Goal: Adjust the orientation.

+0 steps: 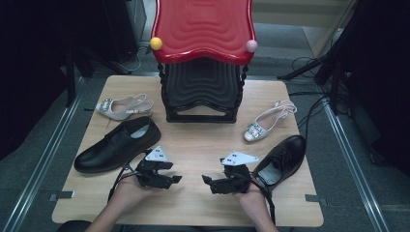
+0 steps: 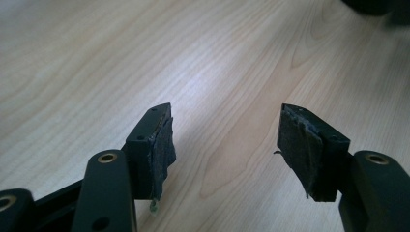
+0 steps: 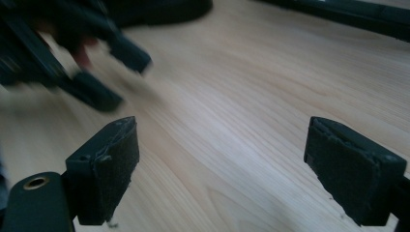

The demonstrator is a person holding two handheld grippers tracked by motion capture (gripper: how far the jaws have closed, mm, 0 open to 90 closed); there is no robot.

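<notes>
Shoes lie around both empty, wide-open grippers: left black shoe (image 1: 117, 144) just beyond the left gripper (image 1: 175, 179), right black shoe (image 1: 282, 159) beside the right gripper (image 1: 207, 180). Stiff, smooth leather probably makes them heavyish and slippery; the collar rim looks the best hold. Silver sandals (image 1: 124, 107) look lighter, with thin straps.

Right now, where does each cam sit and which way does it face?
High view: above the person's side, facing forward and down on the table; shoes, rack, both hands, left gripper, right gripper.
Left gripper view: rides the left gripper, looks along its open jaws at bare wood.
Right gripper view: rides the right gripper, open jaws; left gripper blurred beyond.
Shared: both gripper views show the tabletop between the hands.
</notes>
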